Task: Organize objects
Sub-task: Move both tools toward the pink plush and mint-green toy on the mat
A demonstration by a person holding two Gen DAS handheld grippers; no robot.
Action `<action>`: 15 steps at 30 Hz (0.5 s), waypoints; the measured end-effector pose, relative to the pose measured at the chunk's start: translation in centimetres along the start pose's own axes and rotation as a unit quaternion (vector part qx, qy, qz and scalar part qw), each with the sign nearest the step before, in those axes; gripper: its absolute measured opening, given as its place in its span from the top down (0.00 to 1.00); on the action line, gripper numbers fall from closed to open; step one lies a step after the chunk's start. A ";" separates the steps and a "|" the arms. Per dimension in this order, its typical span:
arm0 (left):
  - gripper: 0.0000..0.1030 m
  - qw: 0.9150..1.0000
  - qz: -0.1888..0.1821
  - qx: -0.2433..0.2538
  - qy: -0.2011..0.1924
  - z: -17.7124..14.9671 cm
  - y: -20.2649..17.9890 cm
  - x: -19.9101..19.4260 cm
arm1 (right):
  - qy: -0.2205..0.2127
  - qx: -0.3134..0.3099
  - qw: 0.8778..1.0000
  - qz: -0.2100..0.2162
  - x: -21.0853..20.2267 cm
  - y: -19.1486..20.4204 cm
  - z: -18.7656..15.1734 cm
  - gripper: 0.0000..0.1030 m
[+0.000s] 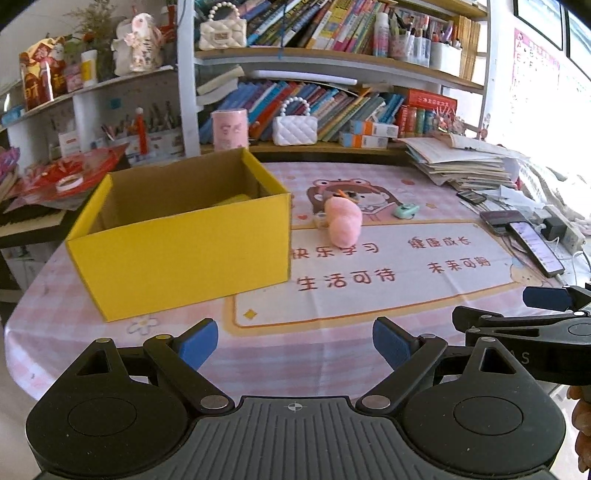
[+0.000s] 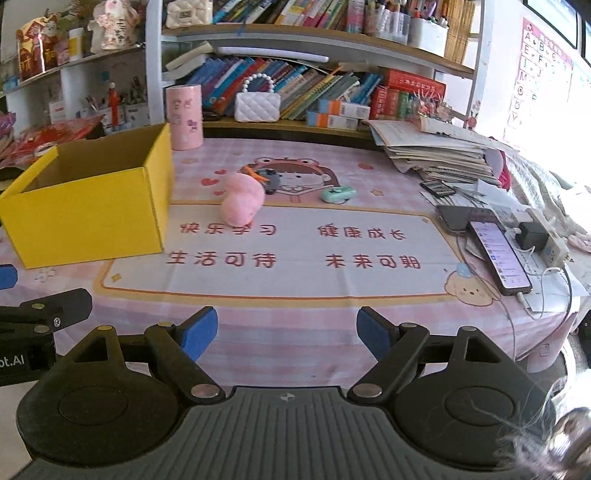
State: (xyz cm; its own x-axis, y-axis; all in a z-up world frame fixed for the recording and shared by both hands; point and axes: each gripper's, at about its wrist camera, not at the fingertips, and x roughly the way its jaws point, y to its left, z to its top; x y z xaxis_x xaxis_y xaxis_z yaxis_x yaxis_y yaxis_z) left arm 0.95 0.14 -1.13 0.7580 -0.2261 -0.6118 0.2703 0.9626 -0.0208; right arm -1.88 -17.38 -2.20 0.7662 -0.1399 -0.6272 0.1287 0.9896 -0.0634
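Covering table: pink printed cloth (image 1: 369,302); bookshelves (image 2: 295,33) behind.

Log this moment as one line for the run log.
left tongs: open, empty | right tongs: open, empty | pink plush toy: on tablecloth beside yellow box | mint-green gadget: on tablecloth

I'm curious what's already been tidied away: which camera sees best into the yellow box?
The left wrist view. It looks down over the yellow box's front wall to something pale yellow lying inside. The right wrist view shows the box from its side, with only bare inner walls visible and the bottom hidden.
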 end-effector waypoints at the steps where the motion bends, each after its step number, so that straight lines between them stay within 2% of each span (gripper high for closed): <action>1: 0.10 1.000 -0.002 0.002 0.002 0.2 -0.3 0.3 | 0.001 0.001 1.000 -0.001 0.2 -0.3 0.1 0.20; 15: 0.10 1.000 -0.007 0.007 0.017 3.2 -3.6 5.3 | 0.022 0.010 1.000 -0.005 5.1 -4.4 3.0 0.20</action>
State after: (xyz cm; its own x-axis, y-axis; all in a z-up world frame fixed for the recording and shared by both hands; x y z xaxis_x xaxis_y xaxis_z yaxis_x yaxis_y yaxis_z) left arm 5.85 -5.04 -1.75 0.7339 -0.2350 -0.6374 0.2903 0.9568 -0.0185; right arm 3.35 -22.57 -2.72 0.7368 -0.1484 -0.6597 0.1493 0.9872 -0.0553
